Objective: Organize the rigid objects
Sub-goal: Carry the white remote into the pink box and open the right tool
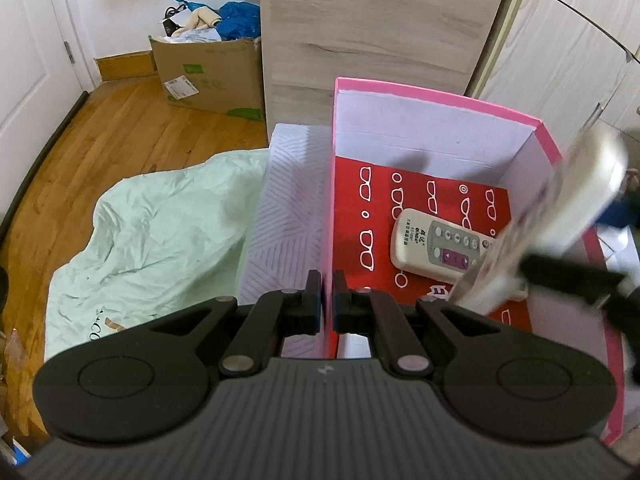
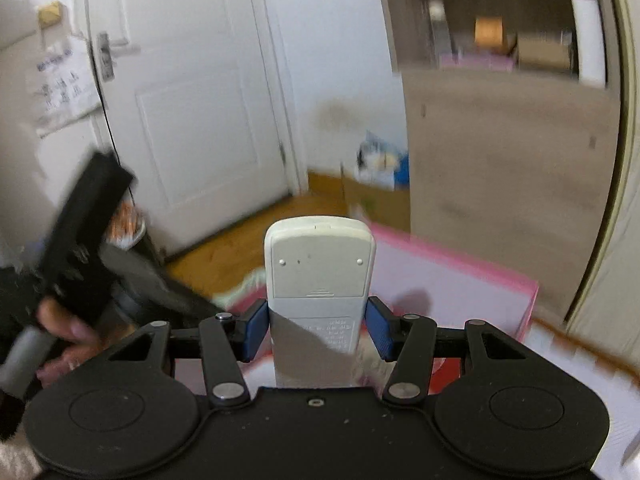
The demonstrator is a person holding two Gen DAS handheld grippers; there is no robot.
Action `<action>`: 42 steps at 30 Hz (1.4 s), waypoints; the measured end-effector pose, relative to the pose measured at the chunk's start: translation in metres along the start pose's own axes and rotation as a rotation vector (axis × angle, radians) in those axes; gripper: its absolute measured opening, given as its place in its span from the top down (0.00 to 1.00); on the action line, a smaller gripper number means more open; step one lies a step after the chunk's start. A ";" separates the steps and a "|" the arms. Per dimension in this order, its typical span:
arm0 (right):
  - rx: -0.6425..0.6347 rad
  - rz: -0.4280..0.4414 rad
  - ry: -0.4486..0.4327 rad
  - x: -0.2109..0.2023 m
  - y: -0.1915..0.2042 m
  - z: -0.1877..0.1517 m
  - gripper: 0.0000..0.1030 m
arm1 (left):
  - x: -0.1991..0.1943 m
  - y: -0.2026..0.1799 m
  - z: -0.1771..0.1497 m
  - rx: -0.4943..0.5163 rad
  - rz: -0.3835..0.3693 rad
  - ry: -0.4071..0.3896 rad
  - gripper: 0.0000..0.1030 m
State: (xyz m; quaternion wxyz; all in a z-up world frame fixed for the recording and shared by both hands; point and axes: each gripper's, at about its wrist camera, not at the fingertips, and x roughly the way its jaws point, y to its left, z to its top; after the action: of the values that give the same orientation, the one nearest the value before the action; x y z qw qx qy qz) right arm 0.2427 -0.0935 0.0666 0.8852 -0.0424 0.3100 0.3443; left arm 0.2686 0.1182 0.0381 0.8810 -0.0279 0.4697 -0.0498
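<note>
My left gripper [image 1: 327,300] is shut on the near left wall of the pink box [image 1: 436,96]. The box has a red floor with white glasses prints, and a cream remote [image 1: 436,246] lies face up on it. My right gripper [image 2: 318,330] is shut on a second white remote [image 2: 320,276], back side up, pointing forward over the box [image 2: 460,276]. In the left wrist view this remote [image 1: 560,216] is blurred and tilted above the box's right side, held by the right gripper's finger [image 1: 568,276].
A mint green cloth [image 1: 152,236] lies on the wooden floor left of the box. A cardboard box [image 1: 208,76] full of items stands by the wall. A tall wooden cabinet [image 1: 372,28] stands behind the pink box. A white door [image 2: 192,100] is at left.
</note>
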 end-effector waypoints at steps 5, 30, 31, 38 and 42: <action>-0.018 -0.045 0.052 -0.012 -0.005 -0.023 0.43 | 0.000 0.001 -0.001 0.001 -0.010 -0.001 0.96; -0.210 -0.218 0.248 0.002 0.019 -0.032 0.38 | 0.000 -0.001 -0.002 0.003 0.006 -0.005 0.96; -0.205 -0.213 0.242 -0.001 0.017 -0.032 0.38 | 0.000 -0.002 -0.003 0.000 0.003 -0.005 0.96; -0.091 -0.147 0.192 -0.028 0.000 -0.021 0.38 | -0.001 -0.002 -0.004 -0.005 -0.002 -0.005 0.96; -0.020 -0.137 0.167 -0.034 -0.011 -0.019 0.51 | -0.001 -0.001 -0.003 -0.006 -0.006 -0.004 0.96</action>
State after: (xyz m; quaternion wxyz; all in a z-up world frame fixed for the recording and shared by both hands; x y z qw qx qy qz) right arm 0.2199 -0.1271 0.0695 0.8773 -0.1009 0.3755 0.2814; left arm 0.2654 0.1170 0.0374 0.8817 -0.0320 0.4679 -0.0511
